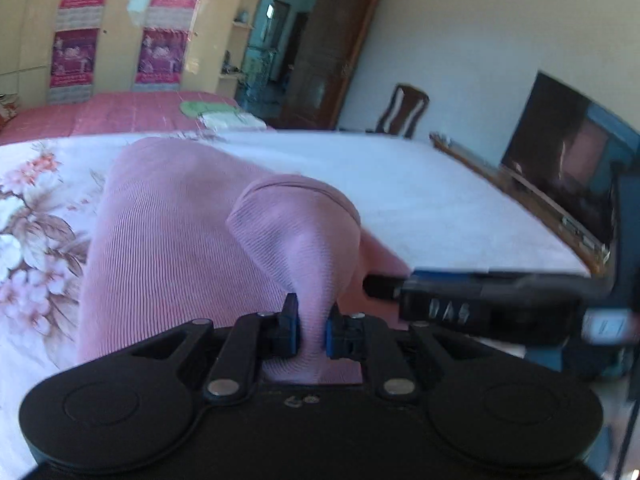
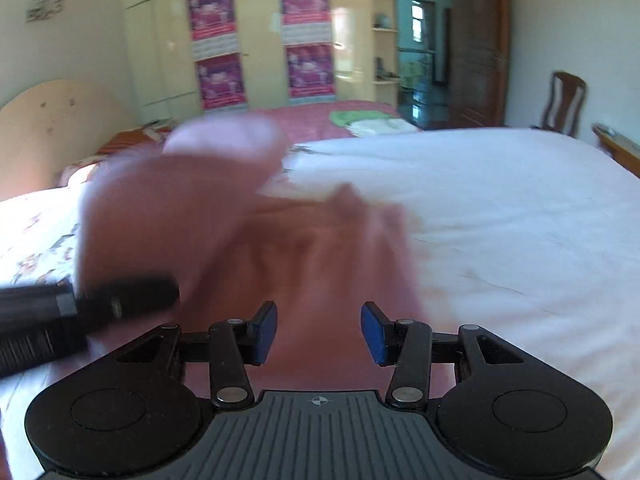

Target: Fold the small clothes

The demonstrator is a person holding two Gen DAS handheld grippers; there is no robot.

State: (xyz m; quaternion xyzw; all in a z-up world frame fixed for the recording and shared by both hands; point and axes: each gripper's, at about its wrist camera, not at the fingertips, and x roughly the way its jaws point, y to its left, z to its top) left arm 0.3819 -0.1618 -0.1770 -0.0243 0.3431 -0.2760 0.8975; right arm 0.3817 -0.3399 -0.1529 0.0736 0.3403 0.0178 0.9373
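While the left gripper [image 1: 311, 330] pinched a pink garment [image 1: 172, 248] over the bed [image 1: 440, 200], the right gripper [image 2: 319, 330] stood half-open, empty, beside it.

One pink garment [image 1: 168, 248], two grippers, four posters [image 2: 260, 40] on the wardrobe, one wooden chair [image 2: 564, 100], two beds [image 2: 500, 200]
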